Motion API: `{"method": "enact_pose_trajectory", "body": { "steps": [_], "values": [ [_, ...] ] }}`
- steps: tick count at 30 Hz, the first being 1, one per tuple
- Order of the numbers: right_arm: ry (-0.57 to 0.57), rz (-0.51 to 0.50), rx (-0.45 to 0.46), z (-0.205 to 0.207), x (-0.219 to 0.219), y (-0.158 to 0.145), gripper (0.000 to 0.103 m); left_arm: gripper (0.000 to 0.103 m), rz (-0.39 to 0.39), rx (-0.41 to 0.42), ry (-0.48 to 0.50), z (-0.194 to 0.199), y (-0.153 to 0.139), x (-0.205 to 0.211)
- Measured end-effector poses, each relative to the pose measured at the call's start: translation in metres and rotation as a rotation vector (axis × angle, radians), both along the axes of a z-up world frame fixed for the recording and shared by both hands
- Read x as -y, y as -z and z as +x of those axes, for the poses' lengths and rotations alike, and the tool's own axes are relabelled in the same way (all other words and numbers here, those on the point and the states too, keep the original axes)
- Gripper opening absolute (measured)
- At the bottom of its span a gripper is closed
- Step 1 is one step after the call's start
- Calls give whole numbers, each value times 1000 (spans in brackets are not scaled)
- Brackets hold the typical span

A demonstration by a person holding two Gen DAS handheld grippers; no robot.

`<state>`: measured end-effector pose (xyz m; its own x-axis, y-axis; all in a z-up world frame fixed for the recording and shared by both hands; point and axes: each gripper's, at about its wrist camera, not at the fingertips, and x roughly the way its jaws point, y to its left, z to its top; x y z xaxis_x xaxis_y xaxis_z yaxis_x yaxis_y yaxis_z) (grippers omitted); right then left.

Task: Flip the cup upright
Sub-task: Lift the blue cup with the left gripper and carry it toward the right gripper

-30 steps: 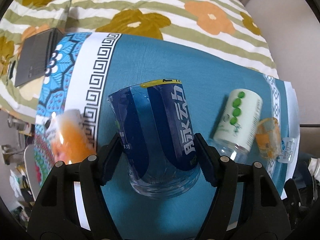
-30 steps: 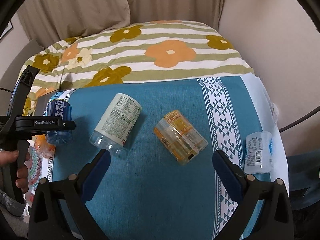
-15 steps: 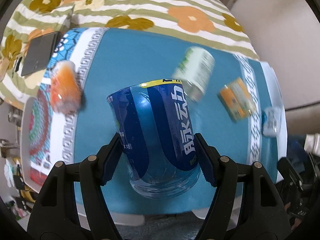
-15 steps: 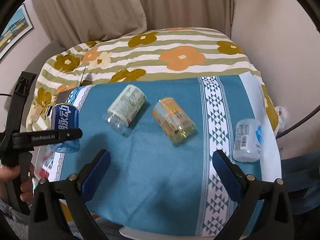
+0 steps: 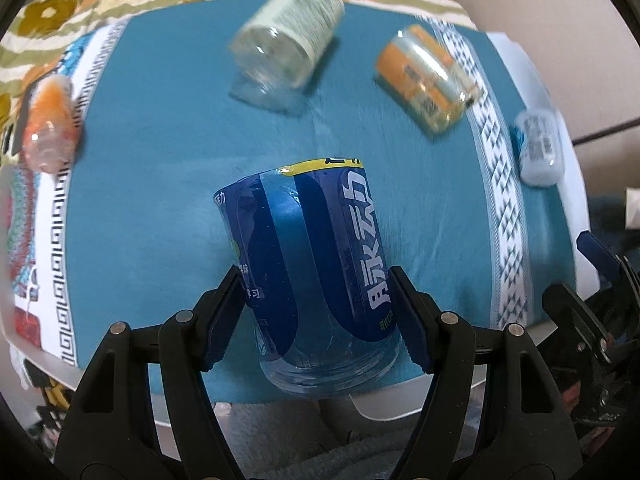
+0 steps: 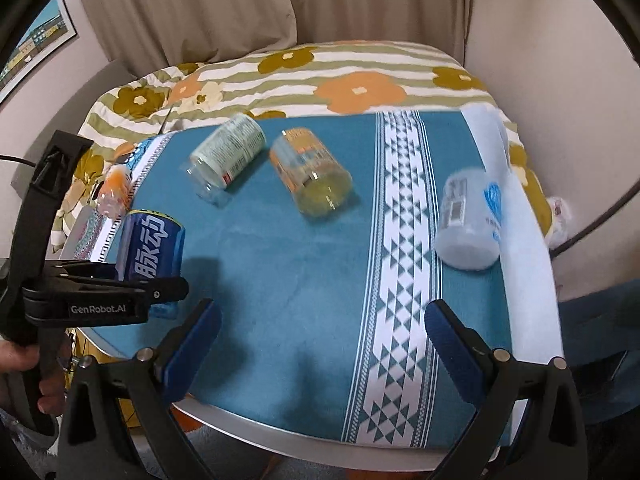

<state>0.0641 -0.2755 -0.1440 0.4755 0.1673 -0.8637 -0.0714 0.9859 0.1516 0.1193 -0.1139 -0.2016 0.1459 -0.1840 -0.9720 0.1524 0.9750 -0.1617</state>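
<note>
My left gripper (image 5: 320,320) is shut on a blue-labelled clear plastic cup (image 5: 308,264), held above the near left part of the teal-clothed table (image 5: 160,208). In the right wrist view the same blue cup (image 6: 150,248) sits in the left gripper (image 6: 160,292) at the table's left edge. My right gripper (image 6: 320,340) is open and empty above the table's front edge.
Lying on their sides on the cloth are a green-and-white cup (image 6: 226,158), an orange-labelled cup (image 6: 310,172), a white cup with blue print (image 6: 470,220) at the right and an orange cup (image 6: 114,192) at the far left. A flowered bedspread (image 6: 320,76) lies behind.
My left gripper has lifted the blue cup and drawn it back toward the table's front left edge. My right gripper has pulled back and higher, staying open.
</note>
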Motion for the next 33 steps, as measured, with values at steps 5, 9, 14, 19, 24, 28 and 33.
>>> {"method": "enact_pose_trajectory", "body": {
  "steps": [5,9,14,19,24,28,33],
  "values": [
    [25,37,-22,-12,6,13,101,75,13,-7,62,1,13,7],
    [50,48,-29,-18,6,17,101,75,16,-9,92,0,17,8],
    [63,42,-34,-20,5,17,101,76,13,0,109,0,18,9],
    [67,46,-37,-21,3,17,101,94,24,11,123,0,18,9],
    [63,46,-44,-20,0,18,101,94,14,20,113,-2,12,4],
    [54,50,-49,-18,-3,13,101,94,1,35,98,-4,-1,-2],
    [29,32,-57,-6,-8,-1,101,95,-21,74,59,-7,-28,-18]
  ]
}}
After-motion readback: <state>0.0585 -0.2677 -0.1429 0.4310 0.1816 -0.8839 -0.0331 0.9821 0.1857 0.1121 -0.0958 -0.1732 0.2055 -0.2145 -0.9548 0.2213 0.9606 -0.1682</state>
